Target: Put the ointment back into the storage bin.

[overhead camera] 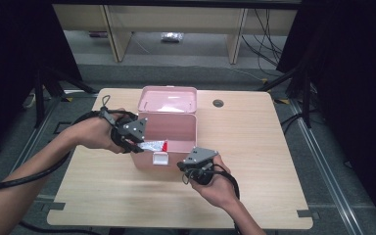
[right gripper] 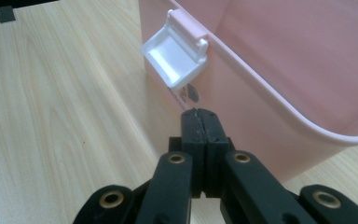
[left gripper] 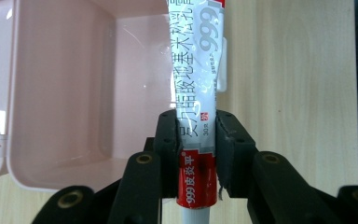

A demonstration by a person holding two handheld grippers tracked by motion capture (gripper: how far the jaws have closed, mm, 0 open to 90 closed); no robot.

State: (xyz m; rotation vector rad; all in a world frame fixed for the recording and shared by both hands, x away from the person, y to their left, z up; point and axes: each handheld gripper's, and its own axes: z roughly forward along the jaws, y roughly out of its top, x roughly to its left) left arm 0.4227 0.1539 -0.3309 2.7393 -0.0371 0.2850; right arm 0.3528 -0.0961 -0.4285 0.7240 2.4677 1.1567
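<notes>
A pink plastic box [overhead camera: 178, 132] stands open mid-table, its lid [overhead camera: 167, 100] tipped back. My left gripper [overhead camera: 139, 143] is at the box's front left corner, shut on a silver tube [overhead camera: 152, 146] with a red band. In the left gripper view the gripper [left gripper: 196, 135] pinches the tube [left gripper: 198, 60] near its red end, and the tube reaches out over the box's hollow [left gripper: 60, 93]. My right gripper [overhead camera: 184, 169] rests in front of the box's right side. Its jaws [right gripper: 199, 114] are shut with nothing between them, close to the box wall [right gripper: 261, 93] and just below the white latch [right gripper: 177, 58].
The wooden table [overhead camera: 254, 147] has a round cable hole [overhead camera: 218, 103] behind the box to the right. Bare tabletop lies right and in front of the box. Dark stands flank the table, with a pale shelf unit [overhead camera: 176, 22] on the floor beyond.
</notes>
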